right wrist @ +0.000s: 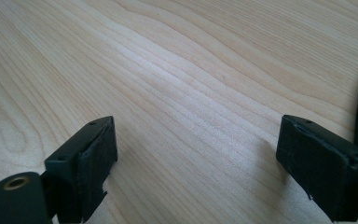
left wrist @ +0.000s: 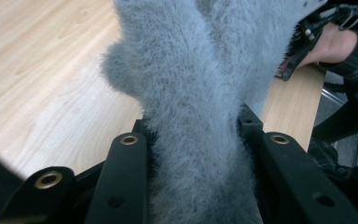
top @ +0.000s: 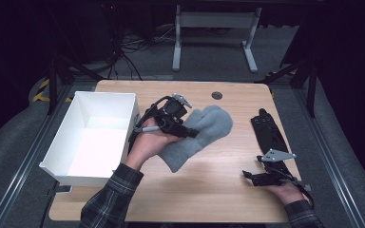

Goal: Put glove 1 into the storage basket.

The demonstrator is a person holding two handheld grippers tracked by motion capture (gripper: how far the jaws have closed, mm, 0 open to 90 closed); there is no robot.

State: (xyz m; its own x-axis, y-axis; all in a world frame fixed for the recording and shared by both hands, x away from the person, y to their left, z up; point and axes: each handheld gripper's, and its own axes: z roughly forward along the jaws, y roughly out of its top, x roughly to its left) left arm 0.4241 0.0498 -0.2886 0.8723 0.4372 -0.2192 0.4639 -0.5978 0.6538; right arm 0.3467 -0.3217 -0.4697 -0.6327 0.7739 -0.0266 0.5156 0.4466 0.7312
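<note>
A fluffy grey mitten (top: 197, 135) hangs over the middle of the wooden table, held up by my left gripper (top: 192, 131), which is shut on it. In the left gripper view the mitten (left wrist: 196, 112) is squeezed between the two black jaws and rises away from them, its thumb bulging to the left. My right gripper (top: 248, 176) rests low at the table's near right, held by the person's right hand. Its jaws stand wide apart in the right gripper view (right wrist: 196, 163), with bare wood between them.
An open white box (top: 95, 137) stands at the table's left edge, beside the left hand. A black flat object (top: 268, 130) lies on the right side of the table (top: 209, 190), just beyond the right gripper. A round grommet (top: 216, 95) sits near the far edge.
</note>
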